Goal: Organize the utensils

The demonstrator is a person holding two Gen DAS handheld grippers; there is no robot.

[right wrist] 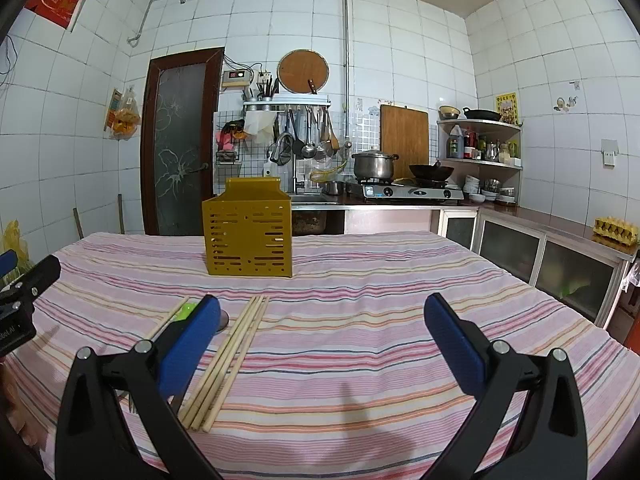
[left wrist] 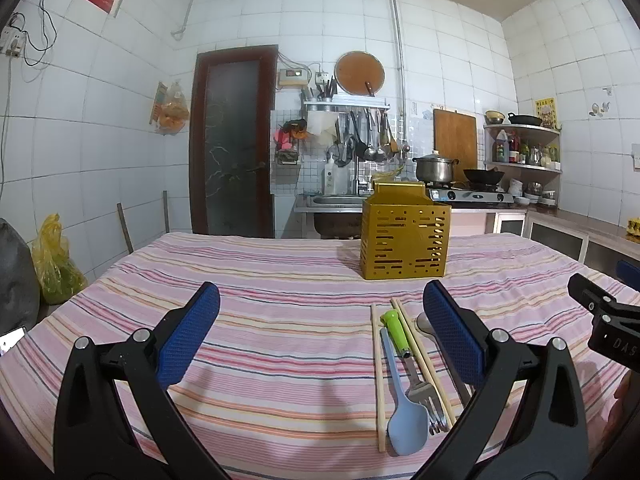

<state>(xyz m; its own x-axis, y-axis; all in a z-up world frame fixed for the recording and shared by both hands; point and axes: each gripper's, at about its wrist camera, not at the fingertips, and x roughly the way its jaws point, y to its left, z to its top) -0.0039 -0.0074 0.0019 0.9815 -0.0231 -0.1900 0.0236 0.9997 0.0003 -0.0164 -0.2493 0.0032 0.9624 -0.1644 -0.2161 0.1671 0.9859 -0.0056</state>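
hovering low over the striped tablecloth [left wrist: 280, 280], the left gripper [left wrist: 320, 332] had its blue fingers [left wrist: 188, 336] spread wide with nothing between them. the right gripper [right wrist: 320, 340] hung the same way, jaws apart and empty, its own blue pads [right wrist: 456, 344] well separated. a gold slotted utensil holder [left wrist: 405, 236] stood upright farther back on the table, apart from everything else. nearer the left gripper's right finger lay a loose row of things: a single chopstick [left wrist: 378, 376], a pale blue spoon [left wrist: 402, 408], a fork with a green handle [left wrist: 408, 364] and a second chopstick [left wrist: 422, 360] just beside it. a metal spoon [left wrist: 426, 326] was mostly hidden behind that finger. from the right side, a bunch of chopsticks [right wrist: 228, 360] lay together on the cloth just beside the right gripper's left finger. behind the table stood a pot [right wrist: 372, 165] on the stove [right wrist: 404, 192].
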